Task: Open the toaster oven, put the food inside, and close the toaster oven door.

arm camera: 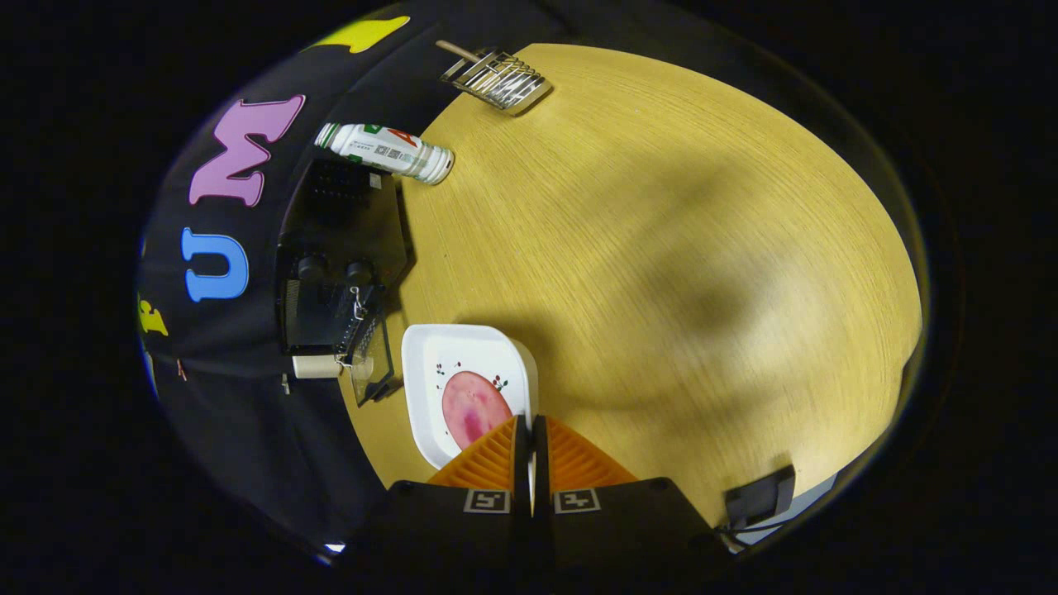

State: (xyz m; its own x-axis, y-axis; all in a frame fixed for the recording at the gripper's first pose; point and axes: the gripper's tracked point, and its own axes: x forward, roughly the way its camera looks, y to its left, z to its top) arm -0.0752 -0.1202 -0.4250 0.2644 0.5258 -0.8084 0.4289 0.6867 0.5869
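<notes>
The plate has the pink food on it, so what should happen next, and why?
Probably lift the white plate and swing it toward the toaster oven. The hand-held gripper looks shut on the plate's rim, the pink food still lies on it, and the oven door seems open.

a staged recording booth, this one, got up as a kitchen corner: black cloth wall (240, 397) hanging behind a pale wood-grain desk (661, 248). kitchen props are laid out on it: a small black toaster oven (335, 264) hard against the cloth, a white plate (426, 364) of food just beside it, a bottle (384, 150) lying on its side, a wire rack (496, 78) beyond.
</notes>
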